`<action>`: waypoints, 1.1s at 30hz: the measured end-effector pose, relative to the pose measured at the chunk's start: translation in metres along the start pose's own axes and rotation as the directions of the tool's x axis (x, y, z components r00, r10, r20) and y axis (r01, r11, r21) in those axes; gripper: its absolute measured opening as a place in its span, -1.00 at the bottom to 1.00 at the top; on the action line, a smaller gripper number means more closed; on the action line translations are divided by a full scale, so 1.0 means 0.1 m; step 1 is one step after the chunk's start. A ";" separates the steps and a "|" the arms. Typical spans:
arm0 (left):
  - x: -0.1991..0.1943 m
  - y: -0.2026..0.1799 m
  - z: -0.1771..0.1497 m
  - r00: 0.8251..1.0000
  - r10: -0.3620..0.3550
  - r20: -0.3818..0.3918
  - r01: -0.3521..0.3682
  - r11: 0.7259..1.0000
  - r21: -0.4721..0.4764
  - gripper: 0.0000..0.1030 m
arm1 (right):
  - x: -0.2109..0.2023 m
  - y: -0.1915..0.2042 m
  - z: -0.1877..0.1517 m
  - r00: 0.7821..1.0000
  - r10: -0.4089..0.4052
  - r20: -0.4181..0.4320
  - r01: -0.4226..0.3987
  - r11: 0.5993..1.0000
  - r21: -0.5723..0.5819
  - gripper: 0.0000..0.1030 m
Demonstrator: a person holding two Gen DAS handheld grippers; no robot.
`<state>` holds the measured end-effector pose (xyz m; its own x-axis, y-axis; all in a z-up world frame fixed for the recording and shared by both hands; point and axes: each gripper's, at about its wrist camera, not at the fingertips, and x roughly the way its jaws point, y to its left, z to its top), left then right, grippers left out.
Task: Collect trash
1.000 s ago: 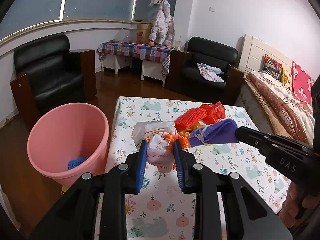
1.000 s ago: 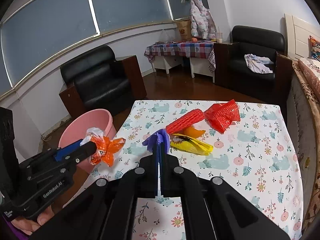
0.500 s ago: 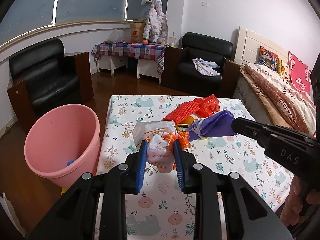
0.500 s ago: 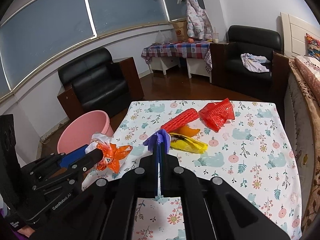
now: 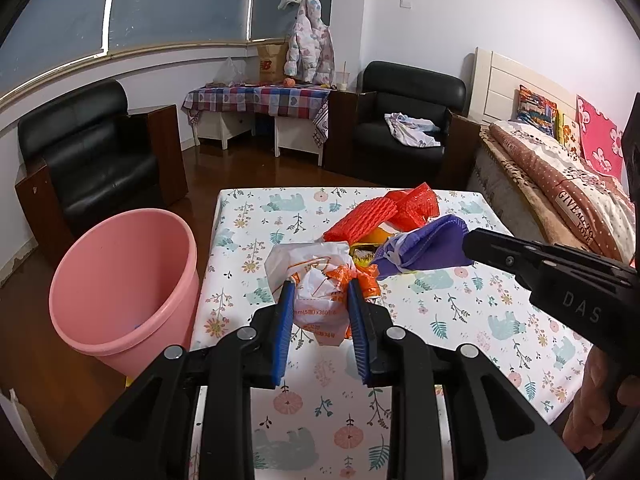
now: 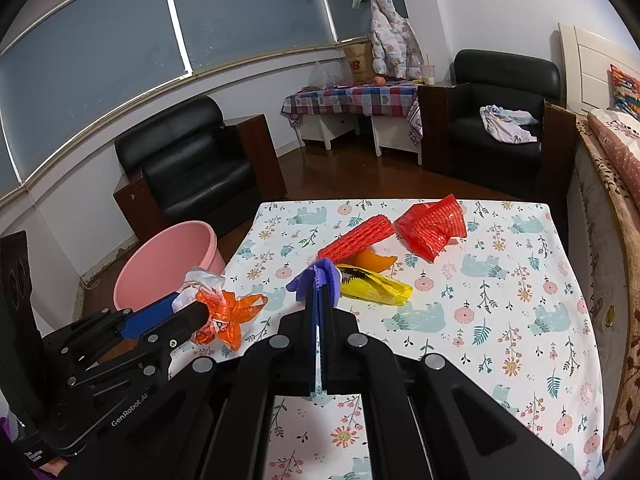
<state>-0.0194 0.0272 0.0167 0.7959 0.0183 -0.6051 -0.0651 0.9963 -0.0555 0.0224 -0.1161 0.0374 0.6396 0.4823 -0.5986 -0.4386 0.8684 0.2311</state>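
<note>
The left gripper (image 5: 322, 300) pinched a crumpled white-and-orange bag (image 5: 320, 296) between its blue pads (image 5: 285, 320), holding it clear of the table (image 5: 460, 320) at the centre of the left wrist frame. In the right wrist view that same gripper came in from the lower left, the bag's orange tails fanning out past its tip.

The right gripper (image 6: 320, 300) had its jaws pressed together on a purple wrapper (image 6: 316, 276), which stuck up and to the left above the fingertips in the middle of its frame. From the left wrist view it reached in from the right edge, the wrapper bunched at its tip just right of the bag. A hand (image 5: 596, 400) showed at the lower right of that frame, wrapped round the gripper's handle.

More trash lay on the flowered cloth in the upper middle of the table: a red foam net (image 6: 358, 238), a red mesh bag (image 6: 432, 226) to its right, an orange peel (image 6: 374, 260) tucked under the net, and a yellow wrapper (image 6: 376, 284) just in front of the peel.

A pink bin (image 5: 120, 280) stood on the floor against the table's left edge, in the left of both frames, its mouth open. I could not make out what lay in it.
</note>
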 end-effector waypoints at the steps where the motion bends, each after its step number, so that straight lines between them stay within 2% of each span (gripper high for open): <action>1: 0.00 -0.01 0.00 1.000 0.002 0.000 -0.002 1.000 0.000 -0.49 | 0.00 0.00 0.00 1.000 0.000 0.000 0.000 1.000 0.000 -0.98; 19: 0.03 0.04 -0.03 1.000 0.012 -0.006 -0.012 1.000 -0.010 -0.49 | 0.01 0.05 0.04 1.000 -0.005 0.001 0.005 1.000 -0.021 -0.98; 33: 0.06 0.12 -0.03 1.000 0.026 -0.012 -0.026 0.999 -0.034 -0.49 | 0.10 0.25 0.16 1.000 0.009 0.006 -0.009 0.998 -0.066 -0.98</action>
<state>-0.0173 0.0390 0.0098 0.7869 0.0431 -0.6155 -0.1065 0.9921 -0.0667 0.0281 -0.0875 0.0495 0.6394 0.4909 -0.5917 -0.4846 0.8548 0.1855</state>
